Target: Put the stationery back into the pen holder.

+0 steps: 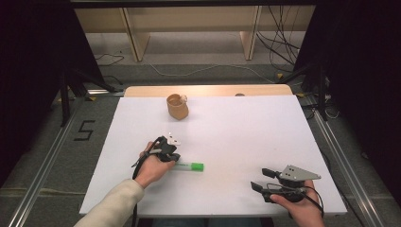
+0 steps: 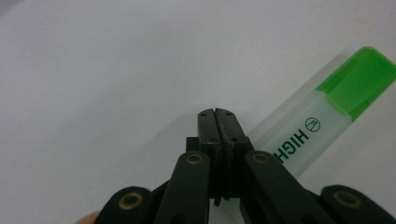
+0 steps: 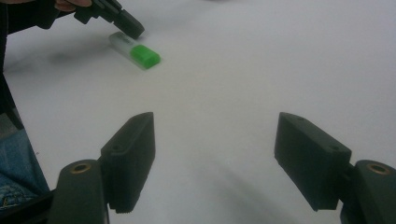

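Down at the near left of the white worktop [image 1: 236, 132], the left hand-held gripper [image 1: 171, 156] sits right on top of the action, its jaws pressed together with nothing between them. In the left gripper view you can see it clearly: the two black tips meet flush, and the translucent highlighter pen with the bright green cap [image 2: 322, 121] lies just beside them, to their right, not inside them. Whether the closed tips actually touch the barrel is hard to call from here.

The pen lies flat on the worktop. In the high view its long axis runs nearly side to side across the table, the capped end pointing toward the person's right, the plain end tucked under the left hand-held gripper.

Over at the near right, the right hand-held gripper [image 1: 265, 179] hangs with its jaws spread wide, empty, well apart from the pen. From the right gripper view the pen [image 3: 137, 51] is far off.

So the left hand is plainly the nearer one. My read: to take the pen it must first part its jaws, then straddle the barrel across its width.

The tan cup-shaped holder [image 1: 178, 106] waits at the far edge, well apart from both.
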`<state>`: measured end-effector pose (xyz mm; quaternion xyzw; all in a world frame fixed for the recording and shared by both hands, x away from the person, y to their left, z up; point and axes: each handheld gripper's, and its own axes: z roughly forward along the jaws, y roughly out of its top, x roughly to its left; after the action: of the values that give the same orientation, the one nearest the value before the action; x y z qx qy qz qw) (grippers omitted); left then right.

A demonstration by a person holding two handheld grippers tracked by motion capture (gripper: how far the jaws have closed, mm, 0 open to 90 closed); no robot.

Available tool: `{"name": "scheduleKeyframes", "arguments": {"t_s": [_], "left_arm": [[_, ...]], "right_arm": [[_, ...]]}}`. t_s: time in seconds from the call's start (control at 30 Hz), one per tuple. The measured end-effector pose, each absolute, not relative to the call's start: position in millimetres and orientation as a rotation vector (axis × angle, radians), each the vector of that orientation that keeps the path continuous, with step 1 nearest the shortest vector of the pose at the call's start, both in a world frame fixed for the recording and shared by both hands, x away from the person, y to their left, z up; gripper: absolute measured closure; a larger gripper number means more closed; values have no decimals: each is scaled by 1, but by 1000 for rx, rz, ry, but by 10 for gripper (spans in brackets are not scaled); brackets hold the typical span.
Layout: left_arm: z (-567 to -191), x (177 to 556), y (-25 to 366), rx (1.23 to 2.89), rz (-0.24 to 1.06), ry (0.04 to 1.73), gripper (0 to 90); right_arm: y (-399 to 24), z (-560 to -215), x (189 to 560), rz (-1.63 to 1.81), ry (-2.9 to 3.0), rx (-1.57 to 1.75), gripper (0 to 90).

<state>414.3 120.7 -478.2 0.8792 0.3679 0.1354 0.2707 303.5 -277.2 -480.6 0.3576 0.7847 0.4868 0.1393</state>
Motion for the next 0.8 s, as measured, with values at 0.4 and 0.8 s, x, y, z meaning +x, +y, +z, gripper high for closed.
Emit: {"name": "scheduleKeyframes", "arguments": {"t_s": [0.4, 0.8], "left_arm": [[-478, 399, 124, 2384, 357, 980, 900], [-477, 373, 125, 2421, 347, 934, 900]], "right_arm": [[-277, -480, 303, 1410, 2266, 1026, 297], [-277, -480, 303, 1410, 2266, 1029, 298]]}}
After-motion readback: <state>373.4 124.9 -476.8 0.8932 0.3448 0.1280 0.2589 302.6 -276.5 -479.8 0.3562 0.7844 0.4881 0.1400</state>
